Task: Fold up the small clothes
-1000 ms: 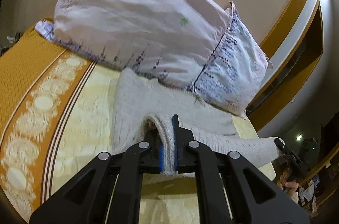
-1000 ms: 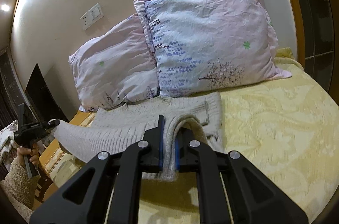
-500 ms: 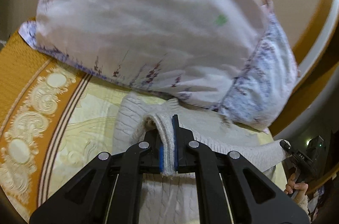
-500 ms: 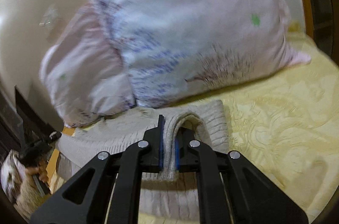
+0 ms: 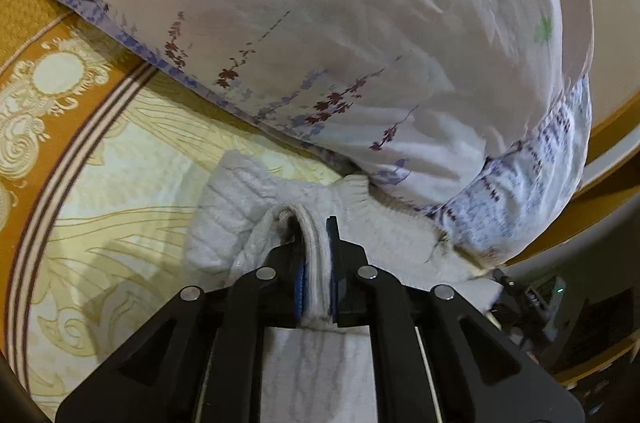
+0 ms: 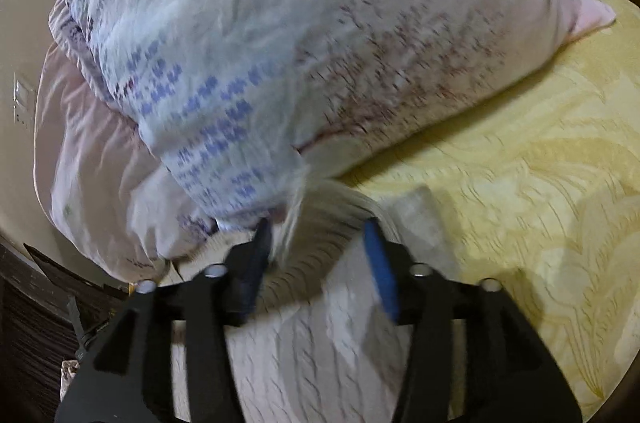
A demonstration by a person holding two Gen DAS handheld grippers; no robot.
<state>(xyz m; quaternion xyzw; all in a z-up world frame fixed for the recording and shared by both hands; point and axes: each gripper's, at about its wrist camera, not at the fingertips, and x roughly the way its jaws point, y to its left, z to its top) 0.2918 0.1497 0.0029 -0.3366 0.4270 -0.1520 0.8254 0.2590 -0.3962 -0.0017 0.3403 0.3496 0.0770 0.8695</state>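
the jaws of the left gripper (image 5: 318, 263) are closed tight on a folded ribbed edge of the one cream cable-knit sweater (image 5: 256, 211); the jaws of the right gripper (image 6: 316, 255) stand wide apart, with the ribbed edge (image 6: 320, 243) lying loose between them, not pinched. the sweater lies on the pale yellow patterned bedspread (image 6: 540, 183), and its far end touches the pillows. there are two pillows: one pale pink floral pillow (image 5: 320, 23) and one white pillow with blue and purple flower print (image 6: 280, 43), pressed side by side. the bedspread has one orange ornamented border (image 5: 48, 75). no writing can be read.
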